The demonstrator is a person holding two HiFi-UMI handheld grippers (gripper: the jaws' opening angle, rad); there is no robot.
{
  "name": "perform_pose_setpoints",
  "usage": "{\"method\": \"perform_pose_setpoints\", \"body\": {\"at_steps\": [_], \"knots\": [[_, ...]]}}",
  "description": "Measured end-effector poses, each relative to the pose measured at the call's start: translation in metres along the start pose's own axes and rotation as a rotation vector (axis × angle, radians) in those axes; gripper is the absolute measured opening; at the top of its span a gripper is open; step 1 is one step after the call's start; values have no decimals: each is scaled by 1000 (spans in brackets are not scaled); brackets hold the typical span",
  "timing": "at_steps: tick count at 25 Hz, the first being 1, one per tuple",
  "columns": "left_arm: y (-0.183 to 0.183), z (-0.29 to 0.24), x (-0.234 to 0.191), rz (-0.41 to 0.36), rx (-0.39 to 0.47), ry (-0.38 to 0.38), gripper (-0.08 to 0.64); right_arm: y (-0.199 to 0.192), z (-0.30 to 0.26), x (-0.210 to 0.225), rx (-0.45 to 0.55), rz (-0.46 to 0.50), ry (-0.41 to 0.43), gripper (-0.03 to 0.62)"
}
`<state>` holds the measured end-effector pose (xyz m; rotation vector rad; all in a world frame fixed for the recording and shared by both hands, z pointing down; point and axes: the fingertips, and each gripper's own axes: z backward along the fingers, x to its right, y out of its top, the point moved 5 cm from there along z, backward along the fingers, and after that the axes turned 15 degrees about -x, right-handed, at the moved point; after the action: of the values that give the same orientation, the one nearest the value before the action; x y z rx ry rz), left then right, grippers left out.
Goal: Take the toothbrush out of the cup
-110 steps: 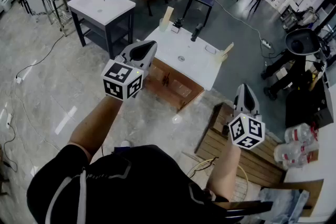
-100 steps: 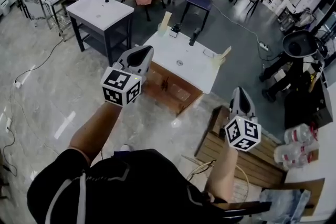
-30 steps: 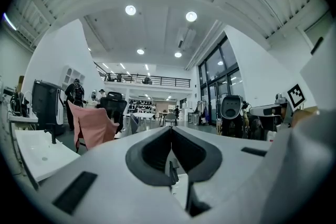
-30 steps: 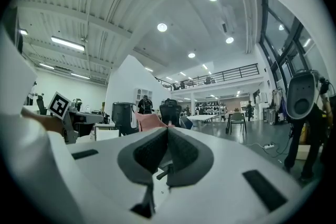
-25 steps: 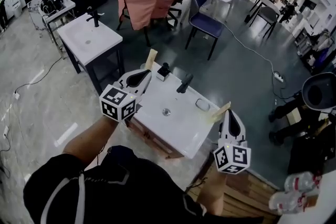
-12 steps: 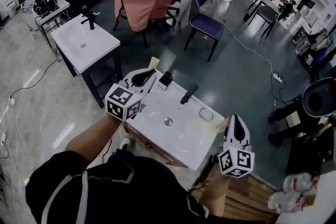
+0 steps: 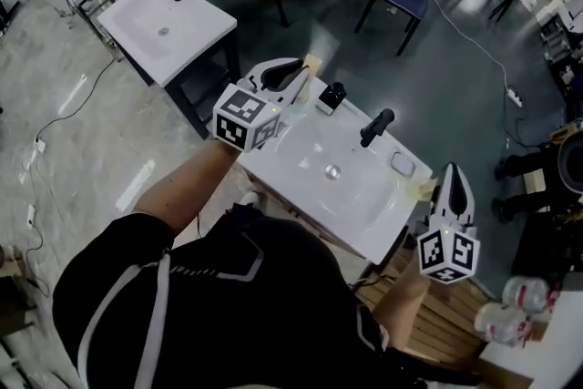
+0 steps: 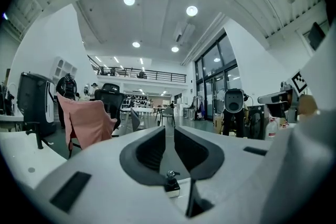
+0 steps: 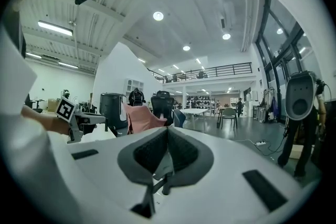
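Left of the faucet, the light, stiff toothbrush stands in its cup; we would pinch its upper handle with our left gripper, jaws just opening narrowly, empty; right gripper closed.

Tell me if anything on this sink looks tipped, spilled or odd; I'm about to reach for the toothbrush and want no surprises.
Nothing stands out. The cup at the far left corner of the sink looks upright with the toothbrush standing in it, the black faucet is in place, and no spill shows on the white top.
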<state>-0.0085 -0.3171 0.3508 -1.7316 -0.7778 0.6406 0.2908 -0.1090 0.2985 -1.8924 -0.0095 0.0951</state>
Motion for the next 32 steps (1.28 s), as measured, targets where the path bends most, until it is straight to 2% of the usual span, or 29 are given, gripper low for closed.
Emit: {"method": "perform_pose_setpoints", "body": {"at_steps": [2, 4, 6, 15, 19, 28, 32], "knots": [[-12, -8, -11, 8, -28, -15, 54, -5, -7, -5, -21, -9, -7, 5], [-26, -19, -21, 25, -59, -45, 139, -10, -12, -9, -39, -24, -16, 5], [-41, -32, -32, 40, -91, -64, 176, -13, -18, -11, -50, -34, -28, 5], [-101, -97, -71, 64, -224, -159, 187, -29, -31, -32, -120, -54, -92, 5], [-123, -120, -88, 80, -264, -183, 215, -38, -34, -40, -140, -61, -127, 5], [-173, -167, -102, 66, -372, -256, 232, -64, -40, -48, -186, -106, -196, 5], [-186, -182, -102, 61, -398, -331, 232, -71, -42, -54, -208, -115, -212, 5]]}}
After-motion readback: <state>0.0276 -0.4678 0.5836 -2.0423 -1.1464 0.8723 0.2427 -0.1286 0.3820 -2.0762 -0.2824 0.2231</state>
